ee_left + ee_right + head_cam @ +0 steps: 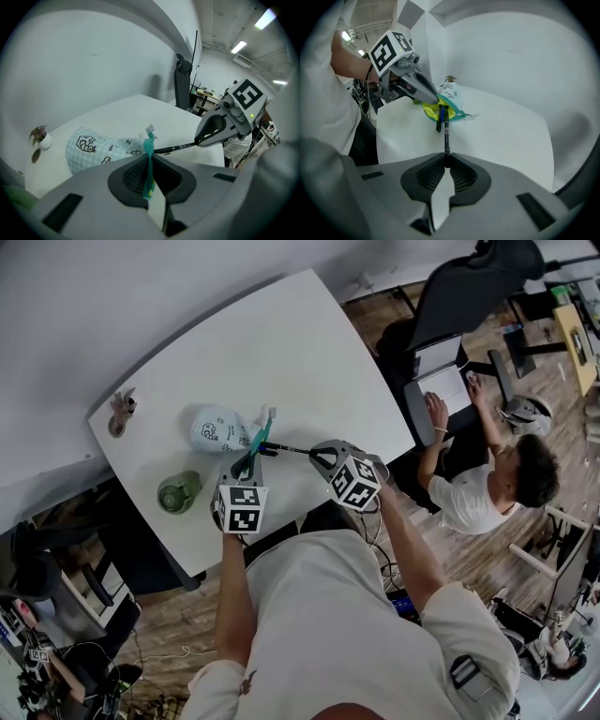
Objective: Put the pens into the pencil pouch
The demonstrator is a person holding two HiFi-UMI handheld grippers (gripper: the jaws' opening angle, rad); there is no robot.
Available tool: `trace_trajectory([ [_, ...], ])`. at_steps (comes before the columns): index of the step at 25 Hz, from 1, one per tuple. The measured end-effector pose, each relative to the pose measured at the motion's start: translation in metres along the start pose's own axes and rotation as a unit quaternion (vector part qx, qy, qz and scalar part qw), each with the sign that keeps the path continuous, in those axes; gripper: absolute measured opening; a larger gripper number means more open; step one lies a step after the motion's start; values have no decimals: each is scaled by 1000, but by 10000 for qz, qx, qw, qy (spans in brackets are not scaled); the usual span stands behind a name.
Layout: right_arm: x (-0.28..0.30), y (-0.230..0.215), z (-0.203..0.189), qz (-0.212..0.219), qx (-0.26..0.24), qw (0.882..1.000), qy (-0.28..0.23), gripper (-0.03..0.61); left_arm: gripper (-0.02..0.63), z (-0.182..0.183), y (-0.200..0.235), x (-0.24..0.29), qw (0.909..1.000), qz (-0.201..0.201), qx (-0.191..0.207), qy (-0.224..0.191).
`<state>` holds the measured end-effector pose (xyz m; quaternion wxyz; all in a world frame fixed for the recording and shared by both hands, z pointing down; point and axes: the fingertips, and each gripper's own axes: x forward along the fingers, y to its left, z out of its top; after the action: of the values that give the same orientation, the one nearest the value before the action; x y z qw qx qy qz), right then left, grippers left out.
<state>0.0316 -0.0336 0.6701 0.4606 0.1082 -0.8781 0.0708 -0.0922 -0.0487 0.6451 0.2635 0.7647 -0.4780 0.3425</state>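
A pale blue checked pencil pouch (216,428) with cartoon prints lies on the white table (309,352). My left gripper (251,458) is shut on the pouch's teal zipper edge (149,150) and holds the mouth up. My right gripper (315,455) is shut on the end of a black pen (287,450). The pen (446,136) points at the pouch mouth, where the yellow lining (432,110) shows. A blue pen (440,114) and a dark one lie in that mouth. In the left gripper view the black pen (176,148) reaches toward the teal edge from the right gripper (220,127).
A green cup (178,491) stands near the table's left edge and a small potted figure (120,412) at the far left corner. A person (487,479) sits at a laptop beyond the table's right side, beside a black chair (469,287).
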Motion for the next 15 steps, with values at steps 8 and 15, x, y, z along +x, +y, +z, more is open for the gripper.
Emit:
trace_trajectory([
  [8,35,11,48,195,-229,9994,-169,35,12,4,0,-1,9999,-5,-57,-93],
  [15,58,15,80,292,-228,9986,-373,35,12,3,0,0,9997,-64,-160,-147],
])
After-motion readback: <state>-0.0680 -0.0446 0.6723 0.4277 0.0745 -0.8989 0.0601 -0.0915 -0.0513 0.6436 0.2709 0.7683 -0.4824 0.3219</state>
